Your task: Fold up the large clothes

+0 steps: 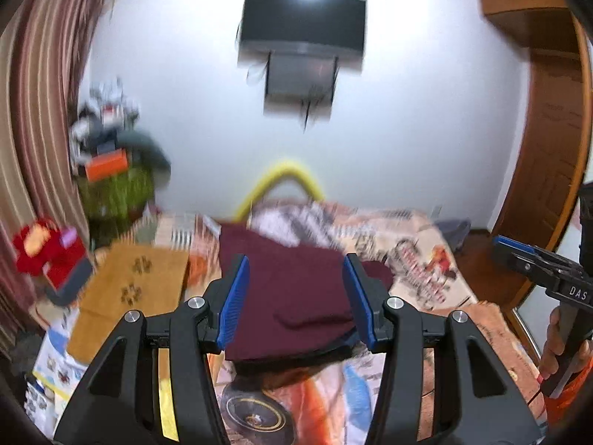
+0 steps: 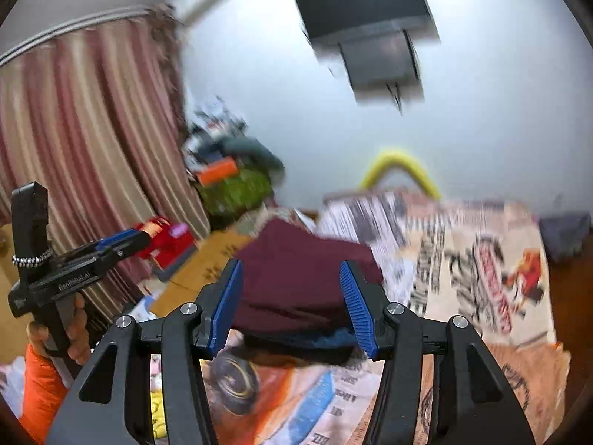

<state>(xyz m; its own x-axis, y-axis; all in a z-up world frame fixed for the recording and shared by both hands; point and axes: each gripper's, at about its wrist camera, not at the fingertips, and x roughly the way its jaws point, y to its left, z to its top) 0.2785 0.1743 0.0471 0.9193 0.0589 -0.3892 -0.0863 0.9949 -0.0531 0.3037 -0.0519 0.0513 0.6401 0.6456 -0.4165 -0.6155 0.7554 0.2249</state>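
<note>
A folded maroon garment [image 1: 292, 293] lies on top of a darker folded garment [image 1: 292, 361] on the patterned bedspread [image 1: 418, 252]. It also shows in the right wrist view [image 2: 296, 282], with a dark blue garment [image 2: 326, 339] under it. My left gripper [image 1: 296, 296] is open and empty, raised above the stack. My right gripper [image 2: 292, 304] is open and empty, also raised in front of the stack. The right gripper shows at the right edge of the left wrist view [image 1: 519, 256]. The left gripper shows at the left of the right wrist view [image 2: 122, 239]. Both views are motion-blurred.
A brown mat with paw prints [image 1: 137, 289] lies left of the stack. A red toy [image 1: 44, 256] and a cluttered green pile [image 1: 115, 181] stand by the striped curtain [image 1: 40, 111]. A TV [image 1: 304, 26] hangs on the wall. A wooden door [image 1: 548, 155] stands at the right.
</note>
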